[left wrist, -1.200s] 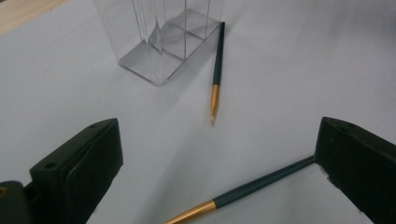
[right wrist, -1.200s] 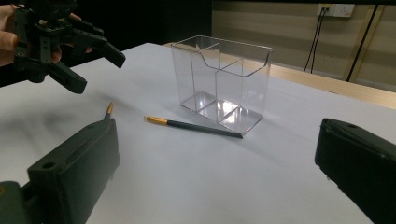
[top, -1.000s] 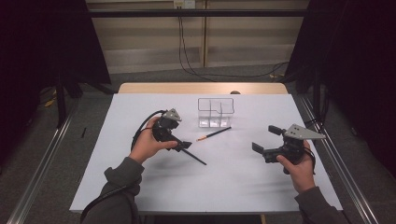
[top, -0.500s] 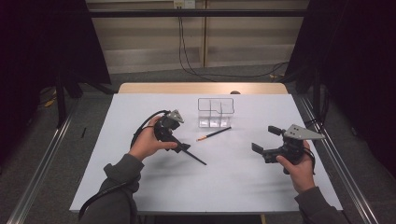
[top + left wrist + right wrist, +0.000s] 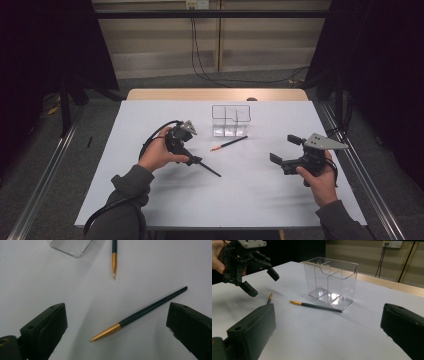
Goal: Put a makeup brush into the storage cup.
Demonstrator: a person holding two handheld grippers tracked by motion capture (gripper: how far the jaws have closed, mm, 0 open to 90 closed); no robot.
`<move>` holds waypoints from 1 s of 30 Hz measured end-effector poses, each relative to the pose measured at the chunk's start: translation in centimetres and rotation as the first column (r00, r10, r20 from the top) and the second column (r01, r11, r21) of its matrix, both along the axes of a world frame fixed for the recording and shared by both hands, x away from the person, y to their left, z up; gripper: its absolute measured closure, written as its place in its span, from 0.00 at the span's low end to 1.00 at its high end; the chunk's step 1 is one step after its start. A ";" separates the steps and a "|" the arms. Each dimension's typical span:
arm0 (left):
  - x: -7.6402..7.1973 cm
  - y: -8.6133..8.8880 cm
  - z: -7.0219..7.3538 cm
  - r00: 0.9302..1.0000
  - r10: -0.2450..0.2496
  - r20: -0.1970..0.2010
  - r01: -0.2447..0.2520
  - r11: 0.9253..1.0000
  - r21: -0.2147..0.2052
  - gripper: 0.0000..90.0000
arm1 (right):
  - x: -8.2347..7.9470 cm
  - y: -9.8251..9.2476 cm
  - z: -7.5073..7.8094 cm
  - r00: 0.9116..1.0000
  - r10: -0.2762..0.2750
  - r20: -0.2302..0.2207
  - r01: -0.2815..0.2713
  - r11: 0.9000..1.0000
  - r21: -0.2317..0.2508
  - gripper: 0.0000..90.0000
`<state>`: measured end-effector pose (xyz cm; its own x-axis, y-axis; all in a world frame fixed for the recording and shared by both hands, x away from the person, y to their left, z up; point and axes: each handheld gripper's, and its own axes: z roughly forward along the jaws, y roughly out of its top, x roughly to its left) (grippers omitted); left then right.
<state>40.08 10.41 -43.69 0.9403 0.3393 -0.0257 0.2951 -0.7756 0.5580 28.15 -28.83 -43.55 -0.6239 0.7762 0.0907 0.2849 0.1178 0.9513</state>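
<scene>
Two dark pencils with gold tips lie on the white table (image 5: 165,200). The near pencil (image 5: 206,167) (image 5: 150,308) lies on the table between the open jaws of my left gripper (image 5: 187,152) (image 5: 116,312), which hovers just above it without touching it. The far pencil (image 5: 230,143) (image 5: 317,306) (image 5: 114,255) lies in front of a clear divided container (image 5: 230,120) (image 5: 332,282). My right gripper (image 5: 285,149) (image 5: 329,315) is held open at the right, well away from both pencils, with nothing in it. The right gripper view also shows the left gripper (image 5: 262,281) farther off.
The container stands upright in the middle of the table's far half, with nothing inside it. The table's wooden far edge (image 5: 215,94) lies behind it. Metal rails (image 5: 45,170) run along the floor at both sides.
</scene>
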 end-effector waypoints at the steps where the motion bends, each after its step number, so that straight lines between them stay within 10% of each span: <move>1: 0.0 0.0 0.0 1.000 -0.007 -0.001 0.007 1.000 0.005 0.05 | 0.0 0.0 0.0 1.000 0.001 -0.001 -0.001 1.000 -0.004 0.00; 30: -0.1 0.0 -0.6 0.996 -0.084 0.000 0.084 0.993 0.083 0.30 | 0.0 -0.1 0.1 1.000 0.000 0.000 0.000 1.000 -0.014 0.00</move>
<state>40.01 10.39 -44.28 0.9656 0.2601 0.0028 0.2251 -0.8409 0.4921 28.11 -28.90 -43.46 -0.6241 0.7773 0.0799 0.2847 0.1309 0.9496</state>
